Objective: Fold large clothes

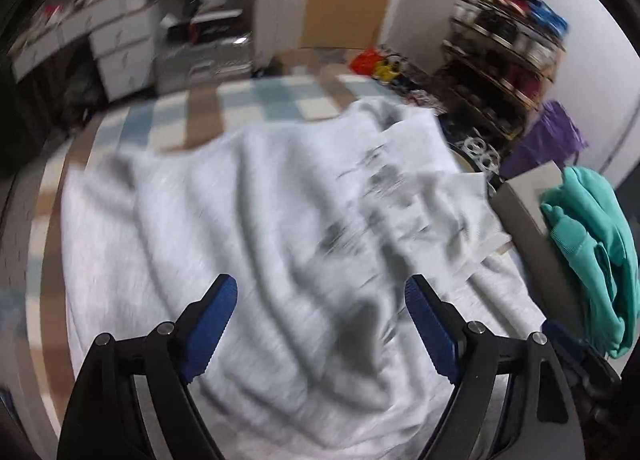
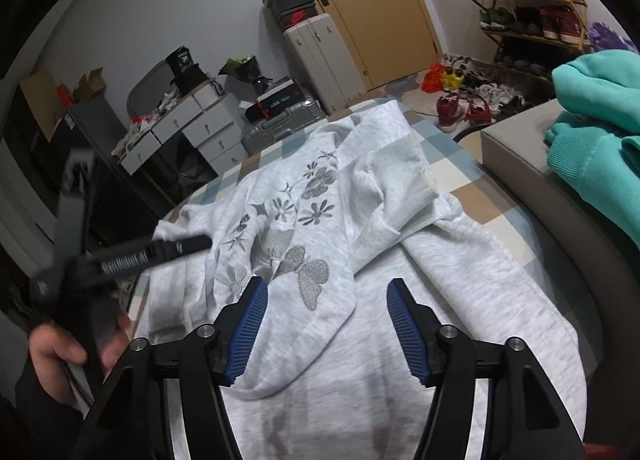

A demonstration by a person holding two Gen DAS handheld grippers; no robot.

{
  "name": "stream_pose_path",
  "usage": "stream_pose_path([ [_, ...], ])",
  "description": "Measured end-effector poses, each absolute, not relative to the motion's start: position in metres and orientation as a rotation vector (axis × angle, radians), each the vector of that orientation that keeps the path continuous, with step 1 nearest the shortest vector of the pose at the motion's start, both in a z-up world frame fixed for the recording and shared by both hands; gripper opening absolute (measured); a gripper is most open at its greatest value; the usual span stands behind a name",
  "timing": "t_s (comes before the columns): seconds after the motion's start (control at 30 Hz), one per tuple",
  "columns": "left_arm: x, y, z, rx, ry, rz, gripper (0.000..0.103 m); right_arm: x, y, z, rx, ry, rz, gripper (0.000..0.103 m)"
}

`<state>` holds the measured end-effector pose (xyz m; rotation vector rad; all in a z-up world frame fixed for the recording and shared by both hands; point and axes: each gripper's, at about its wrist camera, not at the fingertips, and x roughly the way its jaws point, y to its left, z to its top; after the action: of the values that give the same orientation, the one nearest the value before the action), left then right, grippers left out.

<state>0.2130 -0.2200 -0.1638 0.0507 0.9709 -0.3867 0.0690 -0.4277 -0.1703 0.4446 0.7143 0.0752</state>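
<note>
Right tongs (image 2: 326, 300) agape, blue ribbed pads, rumpled grey embroidered sweatshirt (image 2: 420, 272)

One readable marking, on the left-hand tool.

In the right wrist view, white lettering runs along the black arm of the left gripper (image 2: 120, 256) held in a hand (image 2: 60, 352); it looks like "GenRobot.AI", though blur softens the letters. Print on the shoe boxes and black cap is too small to read.
</note>
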Motion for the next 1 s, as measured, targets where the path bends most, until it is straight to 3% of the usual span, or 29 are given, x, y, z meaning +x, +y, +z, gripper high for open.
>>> stream_pose_path([
  [0.17,0.236,-0.239,-0.185,0.068,1.026,-0.395,0.083,0.073,-0.434,-0.179,0.446,0.745,0.033,0.063],
  [0.3,0.248,-0.228,-0.243,0.086,1.250,-0.314,0.082,0.076,-0.446,-0.184,0.487,0.760,0.017,0.063],
  [0.37,0.235,-0.226,-0.241,0.174,1.122,-0.309,0.084,0.078,-0.448,-0.185,0.500,0.773,0.020,0.063],
  [0.6,0.199,-0.185,-0.214,0.001,1.082,-0.326,0.084,0.080,-0.442,-0.187,0.477,0.795,0.045,0.063],
  [0.73,0.154,-0.163,-0.192,0.106,0.991,-0.243,0.084,0.082,-0.437,-0.189,0.452,0.800,0.050,0.063],
  [1.0,0.138,-0.132,-0.208,-0.036,1.003,-0.259,0.084,0.111,-0.401,-0.175,0.325,0.808,0.080,0.064],
])
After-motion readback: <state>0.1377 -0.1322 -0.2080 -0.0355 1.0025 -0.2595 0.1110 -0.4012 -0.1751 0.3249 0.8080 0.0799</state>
